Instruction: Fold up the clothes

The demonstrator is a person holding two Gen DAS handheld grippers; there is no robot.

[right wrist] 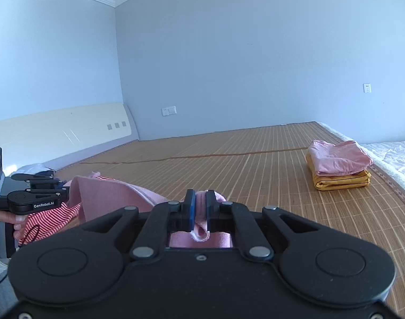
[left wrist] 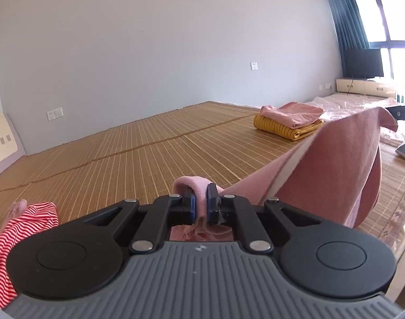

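Left tongs [left wrist: 201,208]: pressed together on a bunched edge of the pink garment [left wrist: 343,164], which is lifted above the bamboo mat [left wrist: 138,154].
Right tongs [right wrist: 200,210]: also clamped on a fold of the same pink cloth; the cloth hangs between the two grippers.
Risk of slipping: each grip takes only a small pinch of fabric, so in my judgement a quick pull apart could draw the edge out.
Risk of bad fold: the far part of the cloth curls and droops, so it may land with wrinkles.
Risk of snagging: the red striped garment [left wrist: 19,234] lies just beside and could be dragged along.
Finished stack: a folded pink piece [right wrist: 338,156] lies on a folded yellow piece [right wrist: 340,180], well apart.
Containers: no basket or box is visible.
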